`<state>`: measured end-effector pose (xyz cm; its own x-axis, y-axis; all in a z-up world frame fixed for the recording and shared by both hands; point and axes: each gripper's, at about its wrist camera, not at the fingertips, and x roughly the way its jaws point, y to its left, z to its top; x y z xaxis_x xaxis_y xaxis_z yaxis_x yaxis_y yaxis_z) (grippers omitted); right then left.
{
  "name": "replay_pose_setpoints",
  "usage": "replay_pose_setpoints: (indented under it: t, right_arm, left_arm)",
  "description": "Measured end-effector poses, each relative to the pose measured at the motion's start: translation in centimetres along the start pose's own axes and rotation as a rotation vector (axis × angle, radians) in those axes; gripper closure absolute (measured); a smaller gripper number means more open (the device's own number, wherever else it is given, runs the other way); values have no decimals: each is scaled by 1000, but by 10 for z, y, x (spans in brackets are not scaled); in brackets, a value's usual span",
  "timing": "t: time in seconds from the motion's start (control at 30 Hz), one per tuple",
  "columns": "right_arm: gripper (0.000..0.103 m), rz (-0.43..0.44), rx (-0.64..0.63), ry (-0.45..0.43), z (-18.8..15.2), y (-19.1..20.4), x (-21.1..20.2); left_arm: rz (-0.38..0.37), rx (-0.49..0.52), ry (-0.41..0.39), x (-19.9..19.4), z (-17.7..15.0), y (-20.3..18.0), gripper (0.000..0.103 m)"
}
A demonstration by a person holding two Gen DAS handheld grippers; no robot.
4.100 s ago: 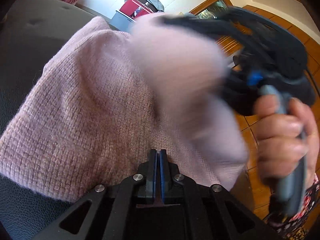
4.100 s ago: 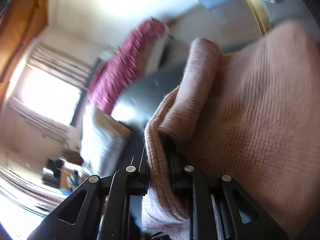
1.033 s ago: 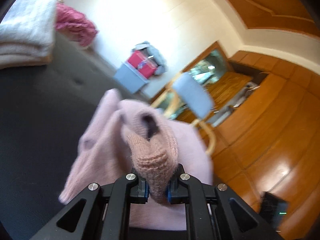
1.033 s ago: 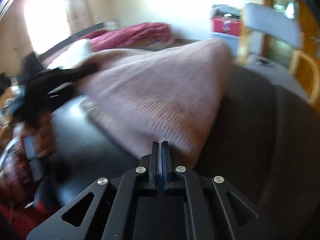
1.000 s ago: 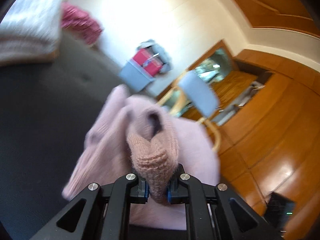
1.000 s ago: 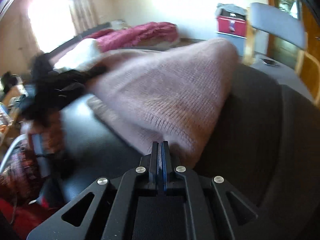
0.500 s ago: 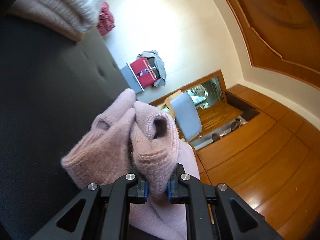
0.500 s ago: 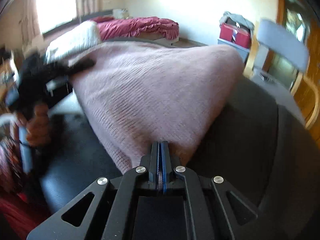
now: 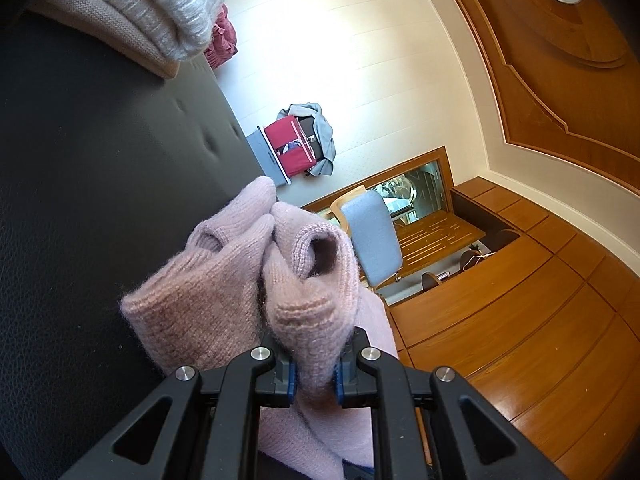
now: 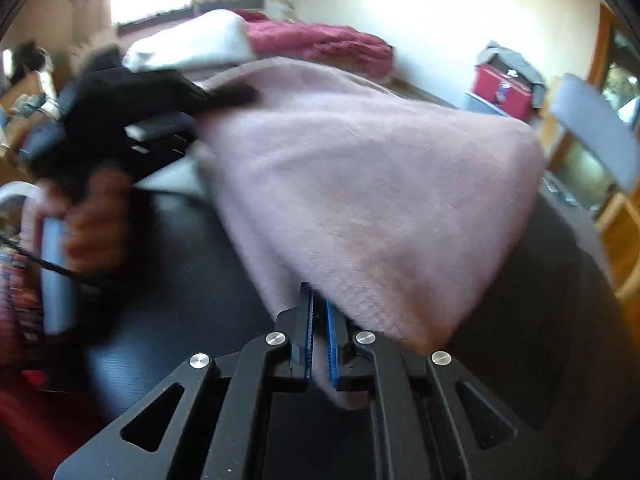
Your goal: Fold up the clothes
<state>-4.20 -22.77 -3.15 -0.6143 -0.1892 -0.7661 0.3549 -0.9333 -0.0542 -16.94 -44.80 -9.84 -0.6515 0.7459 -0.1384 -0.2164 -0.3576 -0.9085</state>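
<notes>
Your left gripper [image 9: 314, 372] is clamped on a thick bunched roll of the pink knit sweater [image 9: 224, 280], the wool bulging up between its blue pads and folding over itself just ahead of them. Your right gripper [image 10: 319, 340] pinches a thin hem of the same pink knit sweater [image 10: 372, 200]; its blue-lined jaws stand nearly together with the fabric caught between them. From that hem the sweater spreads away and up in a broad sheet, lifted off the black cushioned surface [image 10: 192, 280] except at its far side, where blur hides whether it touches.

At the sweater's far left corner, in the right wrist view, your left gripper [image 10: 236, 94] bites the cloth, with your left hand [image 10: 94, 216] wrapped round its handle; both are smeared by motion.

Beyond the sweater, on the same black surface [image 9: 100, 160], sits a stack of folded knitwear [image 9: 152, 4], white over beige. Past that stack lies a crimson bedspread [image 10: 320, 44]. To the sweater's right stands a grey-backed wooden chair [image 9: 374, 236], and farther off, against the wall, a red storage box [image 9: 290, 144] with grey cloth draped over it.
</notes>
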Motion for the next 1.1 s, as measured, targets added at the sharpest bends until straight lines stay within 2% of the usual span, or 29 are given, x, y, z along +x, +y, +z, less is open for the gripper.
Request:
replay_pose_setpoints:
  t: [0.1, 0.2, 0.27, 0.43, 0.53, 0.63, 0.7, 0.9, 0.97, 1.03, 1.07, 1.1]
  right_arm:
    - [100, -102, 3, 31, -3, -7, 4]
    - [101, -136, 30, 38, -9, -23, 2]
    - [101, -129, 43, 35, -10, -28, 3]
    - [100, -99, 71, 25, -9, -37, 6]
    - [100, -81, 88, 19, -9, -42, 7]
    - [100, -63, 106, 14, -9, -48, 8]
    - [100, -51, 120, 13, -11, -50, 6]
    - [100, -14, 148, 11, -16, -56, 0]
    - [97, 28, 131, 24, -14, -53, -4]
    - [97, 156, 97, 30, -11, -49, -17]
    - [97, 238, 82, 1, -9, -48, -32]
    - [97, 277, 84, -48, -3, -51, -46]
  left_arm:
    - [19, 9, 20, 6, -2, -6, 92]
    - [99, 23, 76, 15, -6, -14, 92]
    - [156, 18, 92, 16, -10, -18, 92]
    - [218, 13, 111, 16, -19, -17, 90]
    - [289, 52, 94, 20, -22, -23, 89]
    - [360, 105, 32, 16, -30, -34, 89]
    - [355, 127, 0, 12, -34, -38, 89]
    - [347, 110, 25, 15, -34, -32, 88]
    - [341, 105, 22, 15, -33, -31, 88]
    - [331, 100, 20, 15, -33, -30, 88]
    - [326, 99, 19, 15, -33, -29, 88]
    - [322, 99, 17, 15, -32, -29, 88]
